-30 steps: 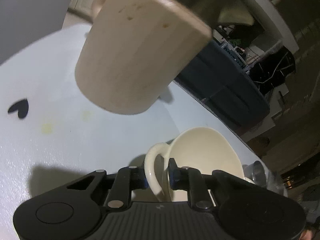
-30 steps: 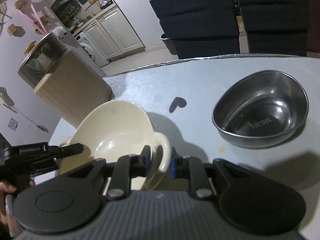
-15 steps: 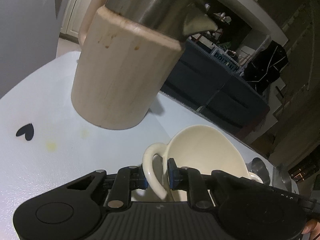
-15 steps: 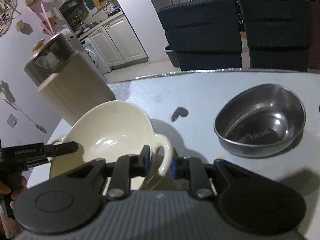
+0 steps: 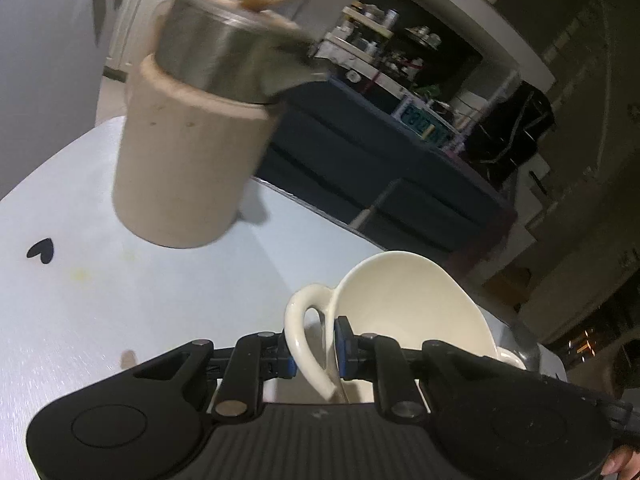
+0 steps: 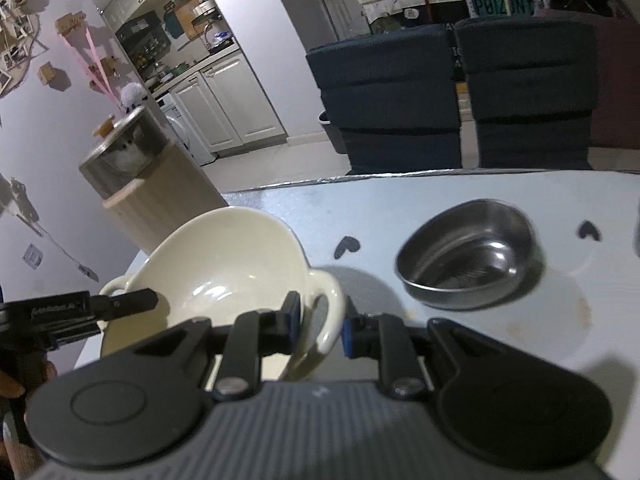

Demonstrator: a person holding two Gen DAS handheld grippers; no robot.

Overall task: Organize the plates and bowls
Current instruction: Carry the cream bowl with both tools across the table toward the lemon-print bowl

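Pale grey-blue surface [image 6: 460, 204], rounded at its far edge, with dark upholstered chairs [image 6: 452, 92] beyond it. At far left stands a tall wooden canister [image 5: 184, 168] with a metal vessel [image 5: 224, 64] seated in its top. To the right, a steel bowl [image 6: 468, 252] rests empty on the surface, its polished inside catching the light; black heart-shaped marks [image 6: 347, 246] lie just to its left and right.

The cream bowl [image 6: 224, 260] is glossy ceramic, deep and round, with a looped handle on each of two opposite sides and an empty, highlight-streaked interior. It sits in the near left of the scene, tilted, between the two grippers, above the surface with its shadow cast below.

The right gripper [image 6: 318, 330] has its jaws closed on the bowl's right handle [image 6: 330, 308], one blue pad inside the loop and one outside. The left gripper [image 5: 314, 350] has its jaws closed likewise on the left handle [image 5: 302, 336]. Part of a hand [image 6: 10, 384] shows at the lower left edge of the right wrist view.
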